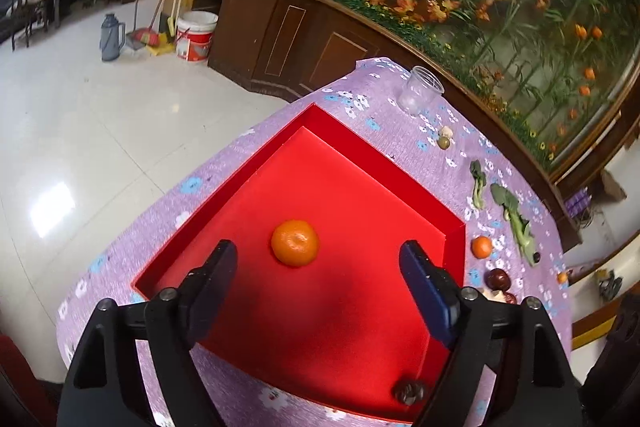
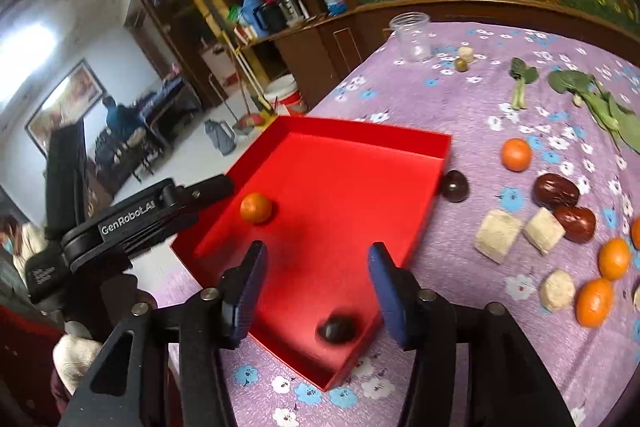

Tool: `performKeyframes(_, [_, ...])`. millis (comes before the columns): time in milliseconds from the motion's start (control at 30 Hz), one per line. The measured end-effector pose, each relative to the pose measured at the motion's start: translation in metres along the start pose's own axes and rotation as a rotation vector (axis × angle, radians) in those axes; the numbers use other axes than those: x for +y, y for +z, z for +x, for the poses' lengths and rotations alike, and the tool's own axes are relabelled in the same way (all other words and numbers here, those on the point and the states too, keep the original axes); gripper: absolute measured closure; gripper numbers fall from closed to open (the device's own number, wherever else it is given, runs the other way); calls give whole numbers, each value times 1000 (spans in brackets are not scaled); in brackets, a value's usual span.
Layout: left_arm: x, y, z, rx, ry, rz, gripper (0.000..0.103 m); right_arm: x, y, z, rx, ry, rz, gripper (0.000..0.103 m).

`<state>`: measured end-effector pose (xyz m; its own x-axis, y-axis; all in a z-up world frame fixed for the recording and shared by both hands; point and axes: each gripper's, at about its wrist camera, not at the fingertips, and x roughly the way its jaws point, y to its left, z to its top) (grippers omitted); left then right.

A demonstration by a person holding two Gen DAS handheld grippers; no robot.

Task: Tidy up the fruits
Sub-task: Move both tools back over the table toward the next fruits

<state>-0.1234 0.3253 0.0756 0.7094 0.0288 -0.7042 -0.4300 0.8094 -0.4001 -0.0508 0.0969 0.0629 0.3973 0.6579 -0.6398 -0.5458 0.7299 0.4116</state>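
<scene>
A shallow red cardboard tray (image 2: 352, 187) sits on a table covered by a purple floral cloth (image 2: 460, 99). Inside the tray lie two fruits: a small round orange tangerine (image 1: 295, 242), resting on the tray floor towards the left wall, and a dark round fruit (image 2: 338, 330), blurred, near the tray's nearest corner. The left gripper (image 1: 318, 259) hangs over the tray with its jaws spread wide and nothing between them; the tangerine lies just beyond the fingertips, apart from both pads. The right gripper (image 2: 316, 263) is likewise parted, jaws empty, with the dark fruit lying on the tray floor below and between its fingers (image 2: 386, 279); whether it touches either pad cannot be told. Outside the tray, on the cloth to the right, remain a second dark round fruit (image 2: 455, 185) just beside the tray wall, an orange tangerine (image 2: 516, 155), two glossy brown-red dates (image 2: 556, 191), pale beige cubes (image 2: 498, 235), further tangerines (image 2: 614, 259) and green leafy stalks (image 2: 592, 99). A clear plastic jar (image 2: 412, 35) stands upright at the far edge of the table.
</scene>
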Motion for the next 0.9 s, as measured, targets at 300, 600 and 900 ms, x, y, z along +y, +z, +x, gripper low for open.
performKeyframes(300, [-22,-12,-21,-17,-117,6,21,-38,7,-67,-135,-81,87,16])
performKeyframes(600, [-80,-36,-25,52,-215,143,21,-117,-11,-191,-508,-104,267,0])
performKeyframes(900, [-144,-76,-4,174,-249,304,21,-179,-54,-157,-186,-124,400,8])
